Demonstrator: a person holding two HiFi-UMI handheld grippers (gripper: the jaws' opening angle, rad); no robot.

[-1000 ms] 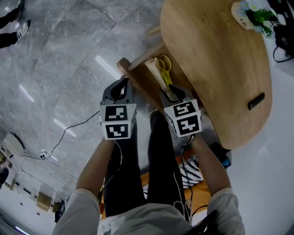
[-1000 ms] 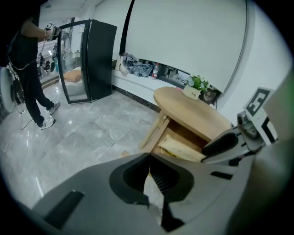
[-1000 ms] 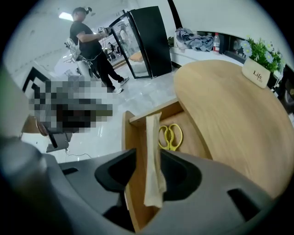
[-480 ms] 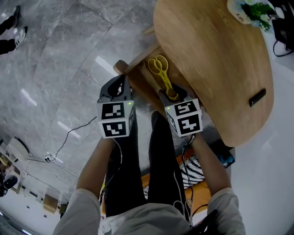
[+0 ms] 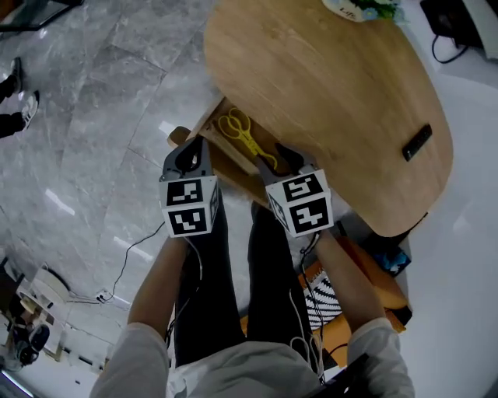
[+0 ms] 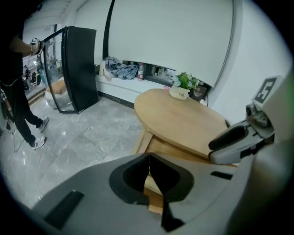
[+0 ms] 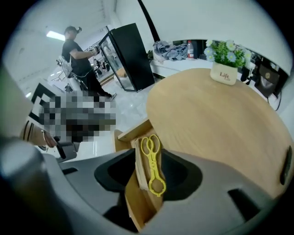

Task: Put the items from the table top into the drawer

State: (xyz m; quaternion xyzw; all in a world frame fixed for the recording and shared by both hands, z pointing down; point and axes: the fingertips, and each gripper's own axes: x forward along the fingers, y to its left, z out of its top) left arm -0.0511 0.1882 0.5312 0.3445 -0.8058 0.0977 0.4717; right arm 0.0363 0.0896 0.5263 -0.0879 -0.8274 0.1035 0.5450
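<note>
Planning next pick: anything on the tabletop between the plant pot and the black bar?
Nothing; bare wood between plant pot and black bar, per head view.

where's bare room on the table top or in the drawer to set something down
The table top is bare wood nearly all over, between the potted plant at its far rim and the small black object near its right edge. The drawer is tight: yellow tongs fill its visible strip.

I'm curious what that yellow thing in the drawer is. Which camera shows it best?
The right gripper view: the yellow tongs lie close and whole in the open drawer. The head view shows the tongs smaller, from above. The left gripper view does not show them.
</note>
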